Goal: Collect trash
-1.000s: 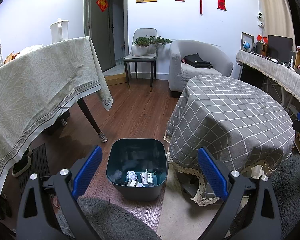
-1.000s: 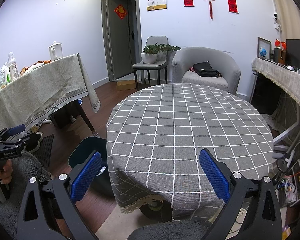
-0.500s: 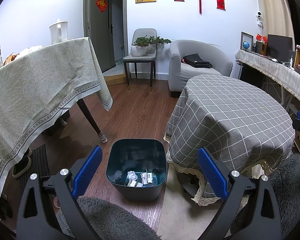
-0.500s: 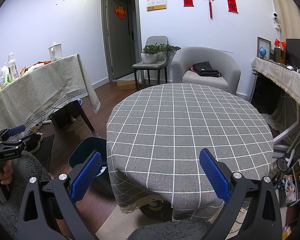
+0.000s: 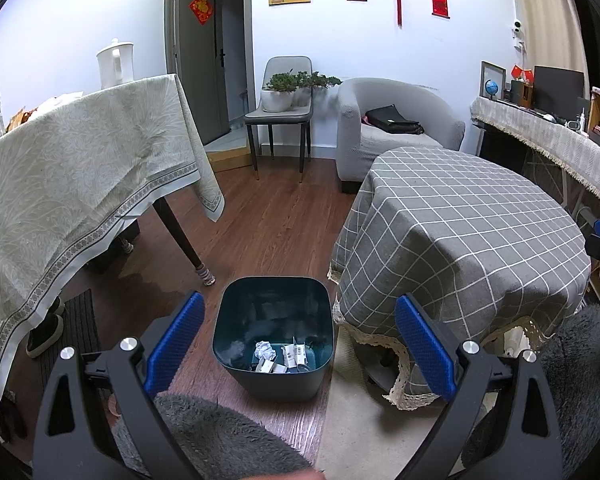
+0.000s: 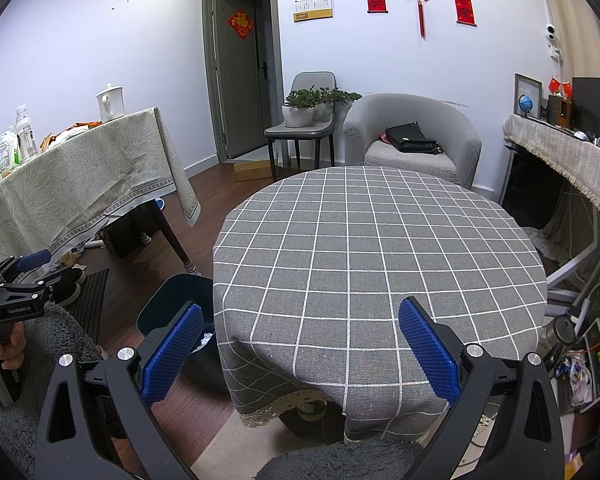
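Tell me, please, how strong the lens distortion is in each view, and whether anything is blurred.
Left wrist view: strong fisheye, door frame bows, corners black; trash bin sharp. Right wrist view: same bending, checked tablecloth lines curve; no visible blur.

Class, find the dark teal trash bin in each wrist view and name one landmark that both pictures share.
Left wrist view: the trash bin stands low and centre, between the open jaws, with crumpled paper inside.
Right wrist view: the bin shows lower left, partly hidden by the checked tablecloth.
Shared landmark: the grey armchair with a black bag on its seat.
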Tool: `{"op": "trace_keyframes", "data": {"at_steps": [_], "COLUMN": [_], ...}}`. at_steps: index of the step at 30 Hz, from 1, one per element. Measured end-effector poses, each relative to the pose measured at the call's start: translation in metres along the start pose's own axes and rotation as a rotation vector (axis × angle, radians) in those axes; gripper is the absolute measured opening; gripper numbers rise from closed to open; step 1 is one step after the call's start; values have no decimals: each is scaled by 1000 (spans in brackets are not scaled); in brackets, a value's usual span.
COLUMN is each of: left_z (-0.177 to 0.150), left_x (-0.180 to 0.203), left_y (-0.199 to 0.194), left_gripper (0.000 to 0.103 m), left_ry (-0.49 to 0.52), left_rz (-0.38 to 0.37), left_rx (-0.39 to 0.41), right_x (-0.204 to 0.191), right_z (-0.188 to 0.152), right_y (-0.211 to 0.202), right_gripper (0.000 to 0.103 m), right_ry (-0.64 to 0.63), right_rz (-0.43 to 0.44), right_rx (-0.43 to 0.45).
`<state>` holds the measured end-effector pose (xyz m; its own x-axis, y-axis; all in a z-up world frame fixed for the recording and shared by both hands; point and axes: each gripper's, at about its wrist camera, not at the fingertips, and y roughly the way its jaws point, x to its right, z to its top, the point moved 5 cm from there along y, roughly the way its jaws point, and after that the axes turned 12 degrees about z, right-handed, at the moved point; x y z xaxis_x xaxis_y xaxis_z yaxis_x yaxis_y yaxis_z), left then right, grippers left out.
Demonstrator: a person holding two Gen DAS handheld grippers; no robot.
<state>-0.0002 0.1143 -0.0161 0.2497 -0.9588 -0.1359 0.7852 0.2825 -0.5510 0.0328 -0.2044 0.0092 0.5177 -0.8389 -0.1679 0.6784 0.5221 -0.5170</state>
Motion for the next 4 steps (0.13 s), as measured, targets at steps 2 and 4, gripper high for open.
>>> {"op": "trace_keyframes", "data": {"at_steps": [2,4], "left_z": [-1,-2], "left_x": [-1,-2], "left_y": [0,0], "left_gripper": [98,98], "left_ry": [6,8], "left_rz": [2,0], "left_rx": [3,1], "right_x": [0,0], "right_z": [0,0], "right_y": [0,0], "right_gripper": [99,99], "right_ry": [1,1], "right_rz": [0,0], "right_rx": [0,0]}}
